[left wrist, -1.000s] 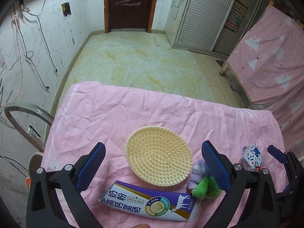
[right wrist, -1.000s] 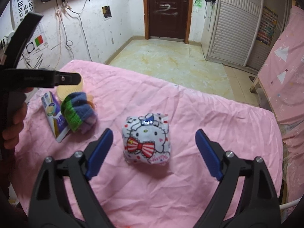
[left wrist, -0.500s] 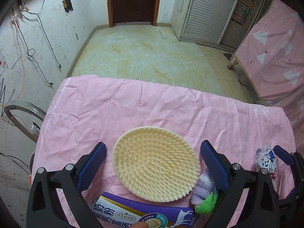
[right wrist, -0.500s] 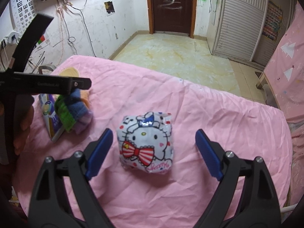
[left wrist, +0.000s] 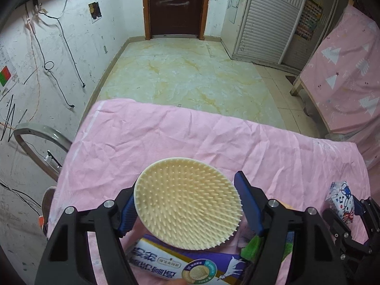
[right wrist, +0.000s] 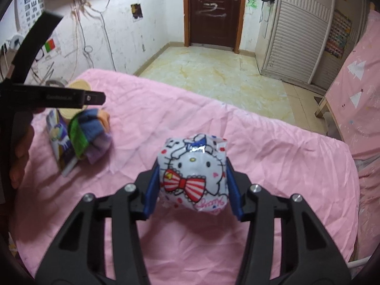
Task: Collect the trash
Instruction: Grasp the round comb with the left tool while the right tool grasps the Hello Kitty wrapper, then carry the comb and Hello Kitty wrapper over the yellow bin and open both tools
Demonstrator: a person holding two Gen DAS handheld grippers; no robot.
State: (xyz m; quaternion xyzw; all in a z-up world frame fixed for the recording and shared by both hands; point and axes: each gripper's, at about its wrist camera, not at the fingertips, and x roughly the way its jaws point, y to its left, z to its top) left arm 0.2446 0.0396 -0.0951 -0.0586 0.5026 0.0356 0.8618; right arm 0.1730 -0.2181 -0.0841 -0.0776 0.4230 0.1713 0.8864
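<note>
Right wrist: crinkled foil packet (right wrist: 193, 175).

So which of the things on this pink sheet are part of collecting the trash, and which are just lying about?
In the job:
- round bristle brush, between the left hand-held gripper pads, which have just been closing
- cartoon-cat wrapper, squeezed by the right hand-held gripper

Lying about for now:
- purple milk powder packet
- balled striped socks
- pink sheet

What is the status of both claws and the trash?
Right claw just closed on cartoon wrapper. Left claw closing around bristle disc. Nothing blocking.
</note>
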